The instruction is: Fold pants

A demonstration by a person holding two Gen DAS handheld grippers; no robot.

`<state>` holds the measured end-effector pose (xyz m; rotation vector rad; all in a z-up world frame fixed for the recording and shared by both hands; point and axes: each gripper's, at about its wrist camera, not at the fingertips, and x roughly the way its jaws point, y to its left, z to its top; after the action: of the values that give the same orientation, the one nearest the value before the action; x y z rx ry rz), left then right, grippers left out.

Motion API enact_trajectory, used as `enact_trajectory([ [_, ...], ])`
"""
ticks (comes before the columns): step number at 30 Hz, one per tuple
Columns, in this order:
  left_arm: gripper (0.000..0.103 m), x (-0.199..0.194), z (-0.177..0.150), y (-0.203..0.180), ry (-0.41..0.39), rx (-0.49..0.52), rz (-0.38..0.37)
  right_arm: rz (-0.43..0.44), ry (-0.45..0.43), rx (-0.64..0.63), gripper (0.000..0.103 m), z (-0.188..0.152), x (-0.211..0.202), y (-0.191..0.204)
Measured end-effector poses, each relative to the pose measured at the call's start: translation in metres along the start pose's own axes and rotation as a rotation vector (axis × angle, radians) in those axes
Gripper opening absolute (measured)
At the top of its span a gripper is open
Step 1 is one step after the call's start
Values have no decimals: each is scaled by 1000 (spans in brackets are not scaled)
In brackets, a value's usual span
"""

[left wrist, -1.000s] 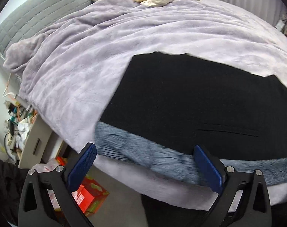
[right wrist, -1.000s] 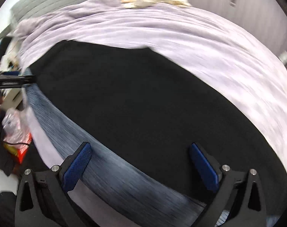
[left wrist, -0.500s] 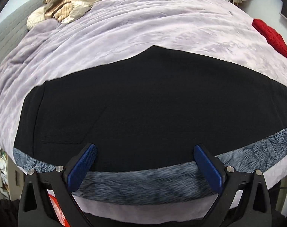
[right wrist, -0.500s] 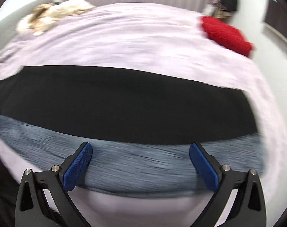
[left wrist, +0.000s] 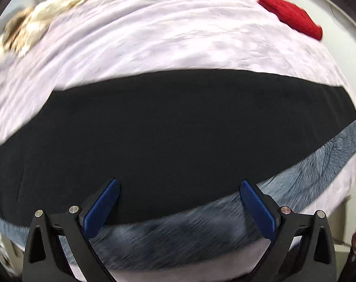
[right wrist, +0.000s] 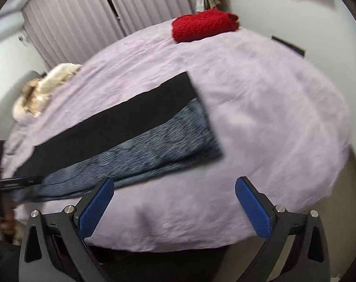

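Note:
Black pants point(left wrist: 173, 129) lie flat and long across a lilac bed cover point(left wrist: 154, 37), with a grey-blue patterned layer point(left wrist: 307, 171) showing along their near edge. My left gripper point(left wrist: 179, 204) hovers open over that near edge, nothing between its blue pads. In the right wrist view the same pants point(right wrist: 121, 122) stretch from lower left to centre, the grey-blue layer point(right wrist: 154, 150) beside the black. My right gripper point(right wrist: 174, 205) is open above the bare cover, just off the pants' leg end. The left gripper point(right wrist: 16, 181) shows as a dark bar at the far left.
A red knitted garment point(right wrist: 203, 24) lies at the far corner of the bed. A cream and tan bundle point(right wrist: 44, 87) sits near the headboard side. Vertical blinds point(right wrist: 84, 14) and a white wall stand behind. The bed's front edge drops to the floor under both grippers.
Both views have swung right along the pants. The right gripper now faces the leg end and bare cover; the left gripper sits over the middle. Both stayed open.

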<state>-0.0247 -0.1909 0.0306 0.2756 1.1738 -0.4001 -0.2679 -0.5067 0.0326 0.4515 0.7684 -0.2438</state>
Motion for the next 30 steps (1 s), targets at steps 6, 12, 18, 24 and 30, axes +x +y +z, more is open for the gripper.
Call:
enact_trajectory([
  [6,103,17,38,-46,8,34,40,24,-2,-18,103,-3,39,14],
  [12,103,26,104,-66,0,-53,59,13,-59,-56,103,17,45,18],
  [18,103,38,88,-79,25,-51,146,44,-92,-41,103,24,53,20],
  [24,103,26,51,-90,38,-73,118,42,-116,-81,103,21,63,25],
  [30,103,6,20,-104,102,-71,87,8,-119,-111,103,19,68,32],
])
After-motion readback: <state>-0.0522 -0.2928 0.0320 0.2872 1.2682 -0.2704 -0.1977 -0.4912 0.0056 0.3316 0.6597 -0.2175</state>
